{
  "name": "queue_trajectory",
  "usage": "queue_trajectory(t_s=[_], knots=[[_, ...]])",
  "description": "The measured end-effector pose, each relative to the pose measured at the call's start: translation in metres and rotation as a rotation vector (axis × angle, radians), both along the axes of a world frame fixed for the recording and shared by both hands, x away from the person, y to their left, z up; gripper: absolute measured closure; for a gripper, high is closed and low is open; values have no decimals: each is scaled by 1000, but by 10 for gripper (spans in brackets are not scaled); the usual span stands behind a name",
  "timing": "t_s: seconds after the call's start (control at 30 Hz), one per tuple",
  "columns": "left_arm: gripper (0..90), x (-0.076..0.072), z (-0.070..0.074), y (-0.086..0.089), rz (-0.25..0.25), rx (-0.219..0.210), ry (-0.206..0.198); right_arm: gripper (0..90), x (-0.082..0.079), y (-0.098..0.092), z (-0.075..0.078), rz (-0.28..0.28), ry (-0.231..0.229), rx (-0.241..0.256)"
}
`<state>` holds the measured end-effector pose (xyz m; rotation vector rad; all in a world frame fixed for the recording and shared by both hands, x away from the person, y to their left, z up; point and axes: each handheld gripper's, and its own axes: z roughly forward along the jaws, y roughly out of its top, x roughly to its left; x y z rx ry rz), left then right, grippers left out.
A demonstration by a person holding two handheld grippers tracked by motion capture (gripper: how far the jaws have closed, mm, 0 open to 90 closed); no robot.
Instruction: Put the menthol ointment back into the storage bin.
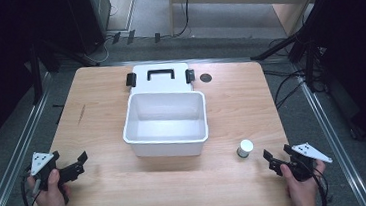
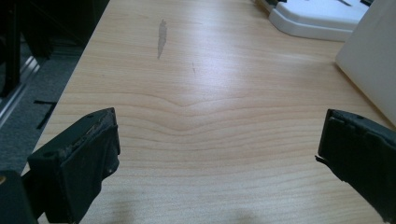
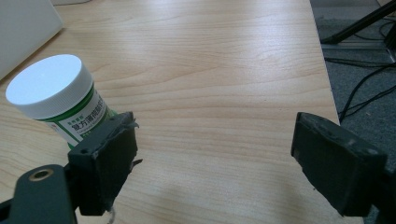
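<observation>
I count one white storage box, lid open, mid-desk, and one white-capped medicine bottle near my right gripper. Left gripper sits near the desk's left edge. Both jaws spread, empty; bare wood around.

Left hand grips the left gripper low at the near-left of the high view, forearm entering from the bottom edge; jaws spread wide, nothing between them, grey three-cornered plate on top. Right hand holds the right gripper at the near-right, jaws likewise wide apart and empty, angled inward and forward. Both grippers sit well apart from each other, cables trailing back past the wrists.
</observation>
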<state>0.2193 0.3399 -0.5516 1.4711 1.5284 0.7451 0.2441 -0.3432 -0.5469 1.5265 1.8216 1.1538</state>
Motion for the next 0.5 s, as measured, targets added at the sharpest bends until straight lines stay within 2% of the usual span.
queue_trajectory(t_s=[0.03,0.13,0.17,0.23,0.37,0.4,0.43,0.47,0.5], knots=[[0,1,0,1,1,-14,-4,150,0,0,0,7,6,-1],[0,1,0,1,1,-10,-8,157,1,1,0,16,8,-11],[0,0,0,1,-3,-5,-9,159,2,1,0,29,26,-12],[0,-1,0,0,1,-1,-22,163,2,2,0,27,34,-14],[0,-1,0,0,4,0,-22,181,1,2,5,39,52,-35],[0,-1,0,0,-1,3,-19,181,1,2,9,48,64,-38],[0,0,0,-1,-9,5,-17,181,0,-1,18,84,94,-27],[0,0,0,-1,-9,5,-17,181,0,-1,18,84,94,-27],[0,0,0,-1,-11,8,-17,175,1,-4,27,150,154,17]])
